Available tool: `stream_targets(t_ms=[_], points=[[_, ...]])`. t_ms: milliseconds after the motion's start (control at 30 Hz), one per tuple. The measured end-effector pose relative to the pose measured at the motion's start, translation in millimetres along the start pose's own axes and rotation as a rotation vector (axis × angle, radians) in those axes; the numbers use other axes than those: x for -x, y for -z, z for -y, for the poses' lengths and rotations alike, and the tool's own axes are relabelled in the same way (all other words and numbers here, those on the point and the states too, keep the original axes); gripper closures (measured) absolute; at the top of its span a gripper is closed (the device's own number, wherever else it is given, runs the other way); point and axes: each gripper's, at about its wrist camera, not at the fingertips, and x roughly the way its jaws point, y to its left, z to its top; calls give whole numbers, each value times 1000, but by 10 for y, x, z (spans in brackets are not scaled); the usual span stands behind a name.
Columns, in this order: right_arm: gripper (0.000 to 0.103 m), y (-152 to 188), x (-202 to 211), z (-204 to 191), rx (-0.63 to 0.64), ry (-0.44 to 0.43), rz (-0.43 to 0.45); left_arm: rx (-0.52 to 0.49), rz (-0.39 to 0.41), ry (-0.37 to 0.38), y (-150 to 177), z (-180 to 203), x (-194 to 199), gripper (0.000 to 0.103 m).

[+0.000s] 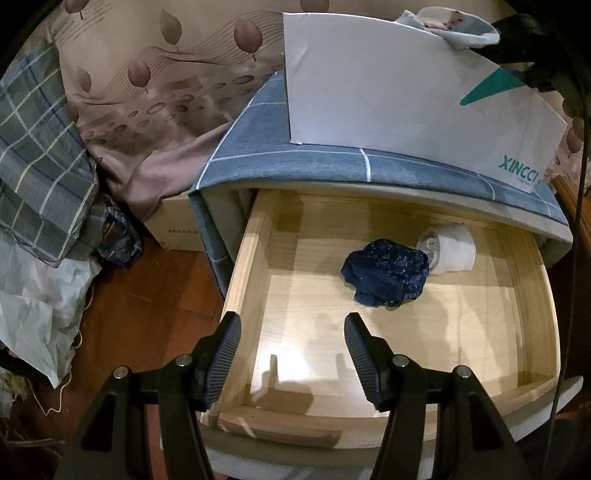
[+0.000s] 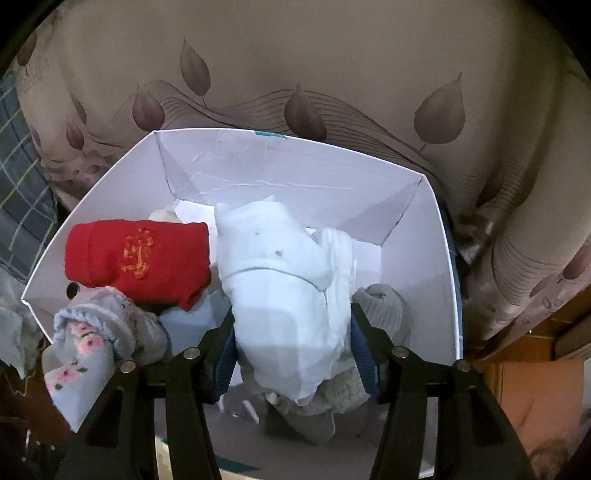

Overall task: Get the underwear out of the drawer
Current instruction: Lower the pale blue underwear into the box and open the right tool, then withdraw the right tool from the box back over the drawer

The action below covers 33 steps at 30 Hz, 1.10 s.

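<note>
Left wrist view: drawer (image 1: 255,258) holds navy underwear (image 1: 386,271) and a white roll (image 1: 450,249); left gripper (image 1: 291,332) jaws released. Right gripper (image 2: 293,325) jaws grasp pale garment (image 2: 280,280) over the white box (image 2: 417,206), which holds a red piece (image 2: 140,258).

The left gripper (image 1: 292,332), black with ribbed pads, hangs over the front left part of a pale wooden drawer (image 1: 243,280) pulled out of a nightstand draped in blue-grey checked cloth (image 1: 317,168) — its jaws stand wide apart with nothing between them. On the drawer floor, toward the back right, lies a crumpled dark blue speckled piece of underwear (image 1: 386,272); a rolled white garment (image 1: 448,249) touches it on the right, nearer the back wall. On the cloth-covered top stands a white cardboard box with teal lettering (image 1: 388,92) — a pale floral sock (image 1: 452,26) hangs over its rim.
</note>
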Motion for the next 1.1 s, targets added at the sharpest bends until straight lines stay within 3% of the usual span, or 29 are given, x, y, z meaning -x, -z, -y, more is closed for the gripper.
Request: stream_targets(t_ms=[333,633,867,1100], points=[[36,-5,139,28,-7,-29,17,4,-2,-4,3,-13,-9,43],[36,94,534,46,16,-52,90,12,-6,-7,14,-44,0,43],[37,565,932,25,125,-64,185,36,-6,-5,13,-99,-4,43],[40,1242,1048,-117,315,-76,210,89,-9,-6,9,-209,2,43]])
